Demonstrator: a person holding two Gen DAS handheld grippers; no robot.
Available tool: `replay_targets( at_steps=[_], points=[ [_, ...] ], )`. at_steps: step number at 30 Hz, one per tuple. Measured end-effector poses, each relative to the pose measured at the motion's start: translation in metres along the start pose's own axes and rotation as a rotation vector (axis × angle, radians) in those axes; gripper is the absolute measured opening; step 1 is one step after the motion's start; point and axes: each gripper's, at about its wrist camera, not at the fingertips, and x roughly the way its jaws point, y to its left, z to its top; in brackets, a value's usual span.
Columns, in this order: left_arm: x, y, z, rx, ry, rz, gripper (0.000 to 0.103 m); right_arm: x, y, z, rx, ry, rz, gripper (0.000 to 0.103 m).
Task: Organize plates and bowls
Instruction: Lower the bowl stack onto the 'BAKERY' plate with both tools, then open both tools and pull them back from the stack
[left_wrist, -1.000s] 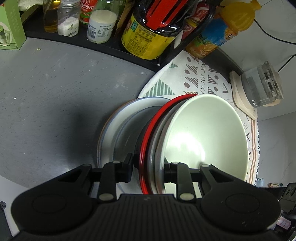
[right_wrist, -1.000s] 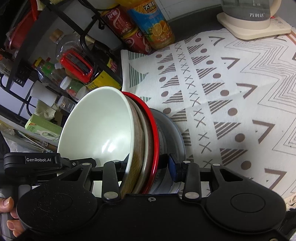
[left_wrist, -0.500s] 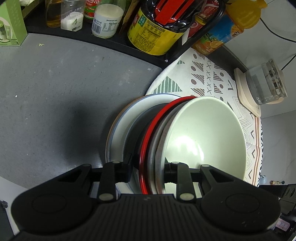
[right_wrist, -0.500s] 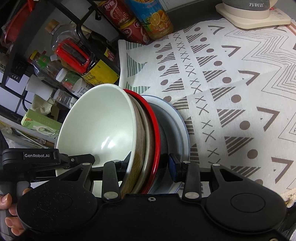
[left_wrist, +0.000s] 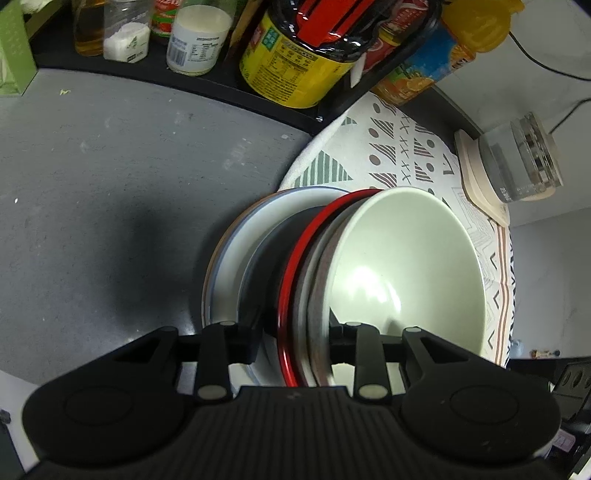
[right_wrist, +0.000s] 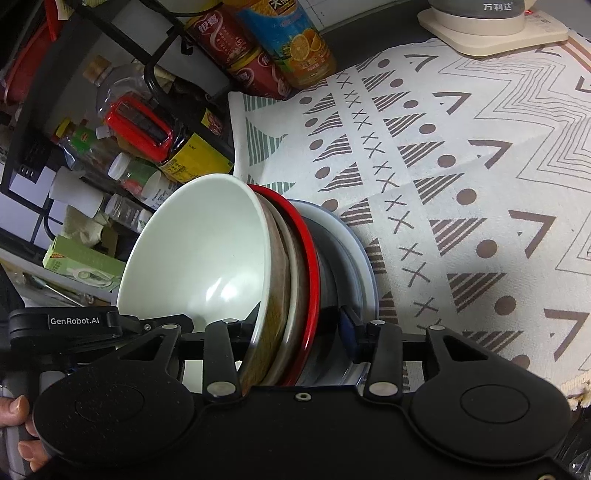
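1. Since the earlier frames both claws have begun to slacken: the left claw (left_wrist: 291, 338) and the right claw (right_wrist: 299, 330) are both opening, each with the rims of the same stack between its jaws.
2. That stack of dishes hangs on edge between the two claws, above the grey surface (left_wrist: 110, 177) and just beside the patterned cloth (right_wrist: 461, 166).
3. From one face to the other it runs: pale green bowl (left_wrist: 406, 273), a brownish dish, red-rimmed plate (left_wrist: 295, 288), dark bowl (left_wrist: 266, 266), white plate (left_wrist: 236, 254).
4. On the left claw, the pads appear to bracket the red-rimmed plate through the green bowl; the white plate lies outside them.
5. On the right claw, the span looks wider, reaching toward the white plate.
6. The rims run straight away from each claw, so lowering must precede further release, I judge.
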Motion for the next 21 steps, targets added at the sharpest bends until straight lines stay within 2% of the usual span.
replay_targets(
  at_steps=[5, 9, 16, 21],
  points=[
    [-0.01, -0.004, 0.002, 0.061, -0.021, -0.014, 0.03, -0.014, 0.005, -0.003, 0.005, -0.04, -0.018, 0.05],
    [-0.023, -0.009, 0.006, 0.113, -0.069, -0.003, 0.047, -0.03, 0.005, -0.007, 0.0, -0.076, -0.028, 0.054],
    [-0.04, -0.025, 0.012, 0.177, -0.139, 0.014, 0.06, -0.055, -0.003, -0.01, 0.004, -0.156, -0.061, 0.068],
    [-0.05, -0.034, 0.006, 0.223, -0.2, 0.039, 0.072, -0.077, -0.014, -0.013, 0.015, -0.209, -0.082, 0.073]
  ],
)
